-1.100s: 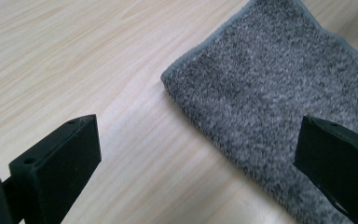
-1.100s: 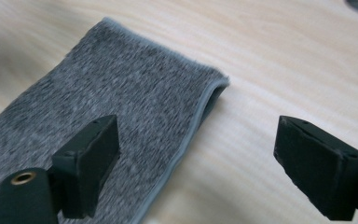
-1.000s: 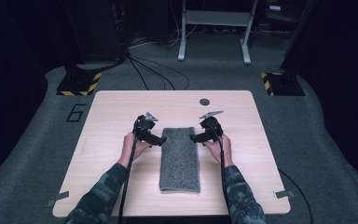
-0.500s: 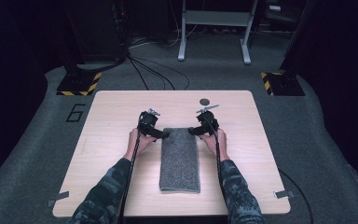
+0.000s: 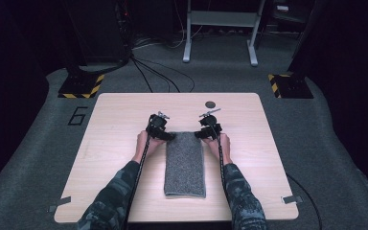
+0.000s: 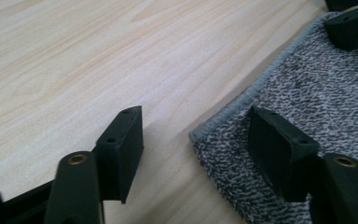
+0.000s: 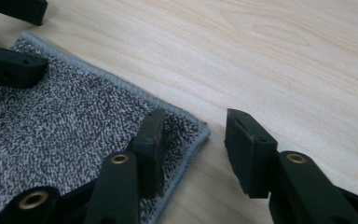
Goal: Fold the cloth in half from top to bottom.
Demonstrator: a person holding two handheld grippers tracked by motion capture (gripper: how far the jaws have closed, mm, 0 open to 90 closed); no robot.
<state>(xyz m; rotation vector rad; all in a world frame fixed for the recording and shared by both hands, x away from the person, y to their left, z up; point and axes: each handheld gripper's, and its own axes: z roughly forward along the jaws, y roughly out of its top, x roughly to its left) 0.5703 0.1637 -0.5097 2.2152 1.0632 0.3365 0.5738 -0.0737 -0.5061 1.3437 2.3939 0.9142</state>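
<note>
Wooden table (image 5: 124, 115) on grey carpet (image 5: 38, 143)

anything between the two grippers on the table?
Only the far end of the grey towel: in the high view the left gripper and right gripper straddle its far corners, jaws just closing, not yet pinching.

The person wears camouflage sleeves (image 5: 112, 196) in dark green and grey, reaching to the wrists. Each hand holds a black gripper: the left gripper (image 5: 165, 136) and the right gripper (image 5: 199, 134) each carry a small grey plate on top and trail 1 thin black cable back along the forearm. Up close, the 2 jaws are matte black blocks with small screw holes, on black arms with brass-coloured rivets (image 6: 77, 159).
</note>
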